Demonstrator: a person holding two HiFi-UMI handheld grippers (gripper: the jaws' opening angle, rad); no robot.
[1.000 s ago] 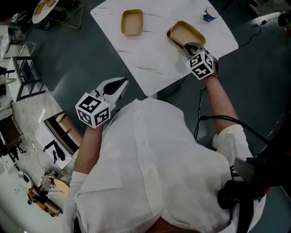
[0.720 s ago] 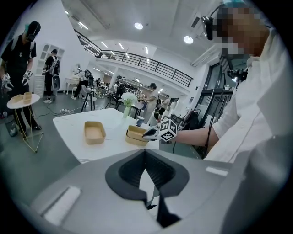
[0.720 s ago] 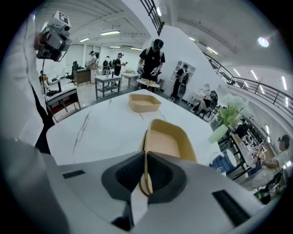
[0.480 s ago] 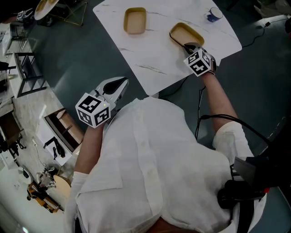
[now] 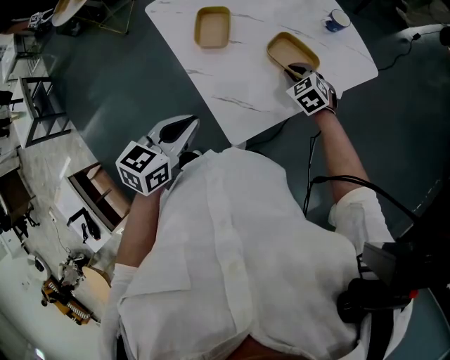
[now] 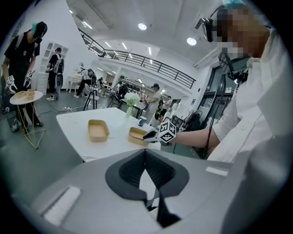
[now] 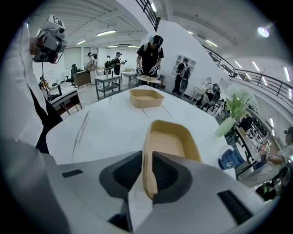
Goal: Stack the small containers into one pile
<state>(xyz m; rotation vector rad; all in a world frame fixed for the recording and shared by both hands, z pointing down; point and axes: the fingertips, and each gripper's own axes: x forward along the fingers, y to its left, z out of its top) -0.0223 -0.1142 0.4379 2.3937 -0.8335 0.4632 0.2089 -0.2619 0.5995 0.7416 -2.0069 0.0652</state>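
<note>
Two tan oval containers lie on the white marble table (image 5: 239, 91). The far one (image 5: 212, 27) (image 7: 146, 98) sits alone at the back left. My right gripper (image 5: 294, 70) (image 7: 147, 171) has the near wall of the other container (image 5: 292, 50) (image 7: 171, 141) between its pads; the jaws are opening and the pads still look close against the wall. That container rests on the table. My left gripper (image 5: 184, 129) (image 6: 145, 157) hangs off the table beside my body, shut with nothing in it. From there I see both containers (image 6: 98, 130) (image 6: 136, 135).
A blue cup (image 5: 337, 20) (image 7: 227, 160) stands near the table's far right corner, beside a vase with a green plant (image 7: 226, 125). The table's front edge (image 5: 232, 137) lies between my grippers. Other people work at tables far behind.
The view has shifted slightly; the table and right gripper sit a little higher and further right in the picture. The right gripper stays at the container's near wall. The left gripper has not moved.
</note>
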